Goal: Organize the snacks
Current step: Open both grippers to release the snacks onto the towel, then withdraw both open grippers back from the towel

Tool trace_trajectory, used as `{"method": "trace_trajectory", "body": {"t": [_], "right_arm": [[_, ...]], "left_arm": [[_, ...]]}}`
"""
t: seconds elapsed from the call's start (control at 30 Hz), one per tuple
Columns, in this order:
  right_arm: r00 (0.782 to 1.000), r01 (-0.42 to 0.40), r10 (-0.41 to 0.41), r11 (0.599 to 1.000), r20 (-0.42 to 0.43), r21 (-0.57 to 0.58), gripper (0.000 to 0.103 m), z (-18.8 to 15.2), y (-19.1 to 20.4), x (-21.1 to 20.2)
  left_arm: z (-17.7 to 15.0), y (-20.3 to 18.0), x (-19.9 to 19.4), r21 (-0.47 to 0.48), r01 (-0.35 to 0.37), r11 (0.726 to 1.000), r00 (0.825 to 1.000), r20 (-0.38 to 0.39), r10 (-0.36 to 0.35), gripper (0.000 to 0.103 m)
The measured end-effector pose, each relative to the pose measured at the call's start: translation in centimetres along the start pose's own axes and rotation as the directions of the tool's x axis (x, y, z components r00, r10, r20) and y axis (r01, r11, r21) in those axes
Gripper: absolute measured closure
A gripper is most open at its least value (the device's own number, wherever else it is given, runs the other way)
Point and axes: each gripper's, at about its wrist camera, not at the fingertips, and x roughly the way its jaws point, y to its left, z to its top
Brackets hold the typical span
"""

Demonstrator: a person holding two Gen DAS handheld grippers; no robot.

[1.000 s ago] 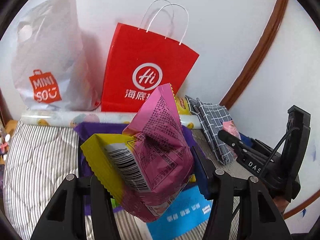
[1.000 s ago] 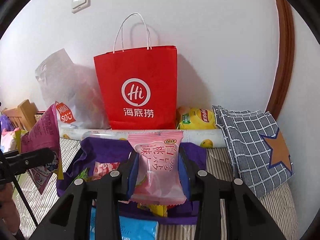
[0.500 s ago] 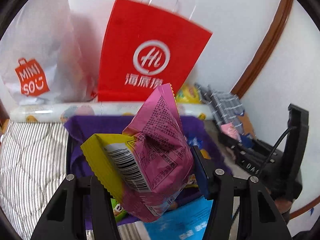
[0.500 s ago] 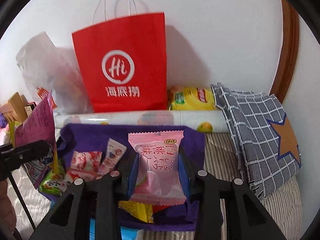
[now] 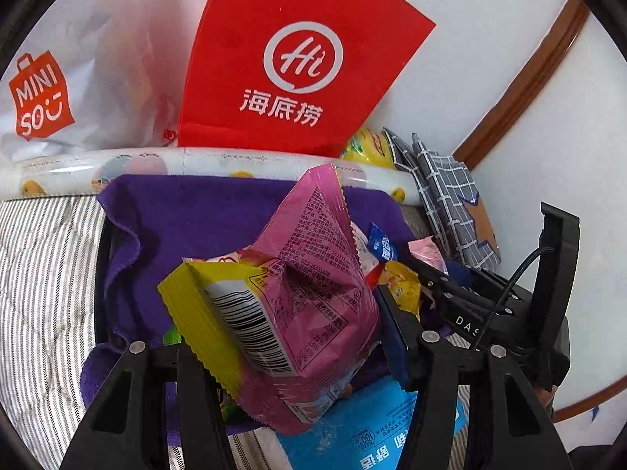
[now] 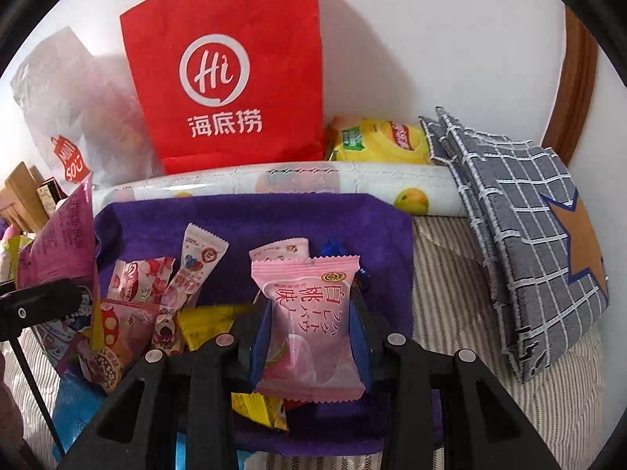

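My left gripper (image 5: 288,346) is clamped on a puffy pink snack bag (image 5: 309,305) with a yellow crimped end and a barcode panel; the jaws stand partly apart, pressed against the bag's 2 sides, and the bag sticks up and forward from between them. My right gripper (image 6: 309,337) is squeezed in on a small pale pink sweet packet (image 6: 309,321) with Japanese-style lettering, held upright between the blue pads.

Just ahead of and below both tools lies a purple cloth (image 6: 274,219) draped over a dark-rimmed tray, with loose snacks on it: a strawberry-print packet (image 6: 135,278), a slim white and pink sachet (image 6: 196,262), a yellow wrapper (image 6: 211,317) partly behind my right jaws, and a small blue wrapper (image 5: 382,244). A blue packet (image 5: 368,427) lies nearest to me, under the left tool.

Beyond the cloth, a rolled sheet with fruit print (image 6: 313,180) runs across. Behind it a red paper bag (image 6: 231,62) stands against the white wall, with a white Miniso plastic bag (image 5: 78,62) to its left and a yellow chip bag (image 6: 380,141) to its right. A grey checked cushion with a star (image 6: 521,219) leans at the far right on the striped bedding (image 6: 462,297).

From the left camera, my right tool shows off to the right; from the right camera, the pink bag appears at the left edge.
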Motion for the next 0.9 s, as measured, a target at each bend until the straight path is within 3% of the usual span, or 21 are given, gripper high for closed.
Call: {"method": "trace_trajectory", "body": {"t": [0.4,0.47,0.57,0.9], "right_arm": [[1.0,-0.027,0.027,0.998,-0.002,-0.06,0.065,-0.4,1.5,0.1],[0.999,-0.026,0.028,0.997,0.023,-0.068,0.051,-0.3,1.6,-0.7],[0.996,-0.023,0.031,0.996,0.083,-0.084,0.038,-0.1,1.9,-2.2],[0.986,0.023,-0.022,1.0,0.167,-0.005,0.034,-1.1,2.8,-10.4]], "left_arm": [[0.3,0.3,0.3,-0.021,-0.002,1.0,0.999,-0.038,0.001,0.044],[0.5,0.1,0.1,-0.022,-0.017,1.0,0.999,-0.035,0.016,0.035],[0.7,-0.4,-1.1,-0.007,-0.072,0.997,0.997,0.003,0.072,0.027],[-1.6,-3.1,-6.8,0.033,-0.107,0.994,0.992,0.076,0.104,0.024]]}}
